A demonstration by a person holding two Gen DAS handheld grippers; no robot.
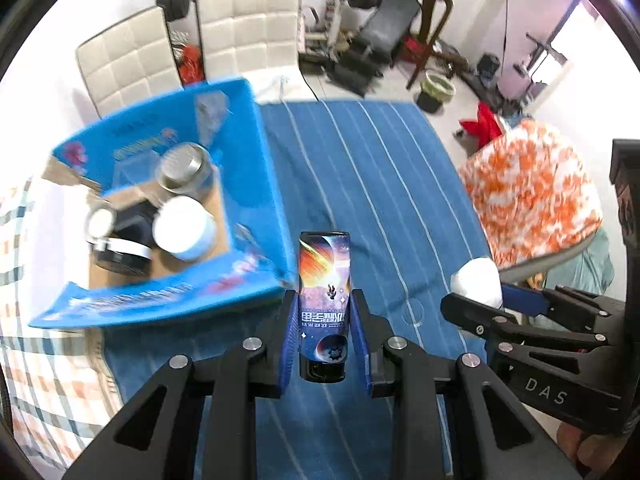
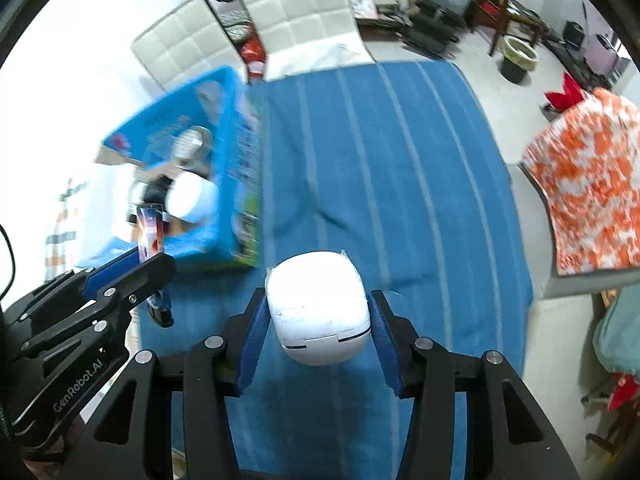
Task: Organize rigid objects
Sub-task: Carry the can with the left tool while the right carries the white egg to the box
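My left gripper (image 1: 324, 300) is shut on a flat galaxy-print case (image 1: 325, 280), held upright above the blue striped cloth, just right of the blue cardboard box (image 1: 256, 184). The box holds a metal-lidded jar (image 1: 186, 170), a white-lidded jar (image 1: 182, 226) and a black round tin (image 1: 120, 256). My right gripper (image 2: 318, 304) is shut on a rounded white case (image 2: 318, 306) above the cloth. In the left wrist view the right gripper (image 1: 480, 292) appears at the right with the white case (image 1: 478, 280). In the right wrist view the left gripper (image 2: 154, 260) holds the galaxy case (image 2: 150, 234) by the box (image 2: 236, 184).
A blue striped cloth (image 1: 360, 184) covers the table. Two white padded chairs (image 1: 248, 28) stand behind it. An orange-and-white patterned cloth (image 1: 528, 192) lies at the right. A checked cloth (image 1: 36, 352) is at the left. Gym gear and a wooden chair stand farther back.
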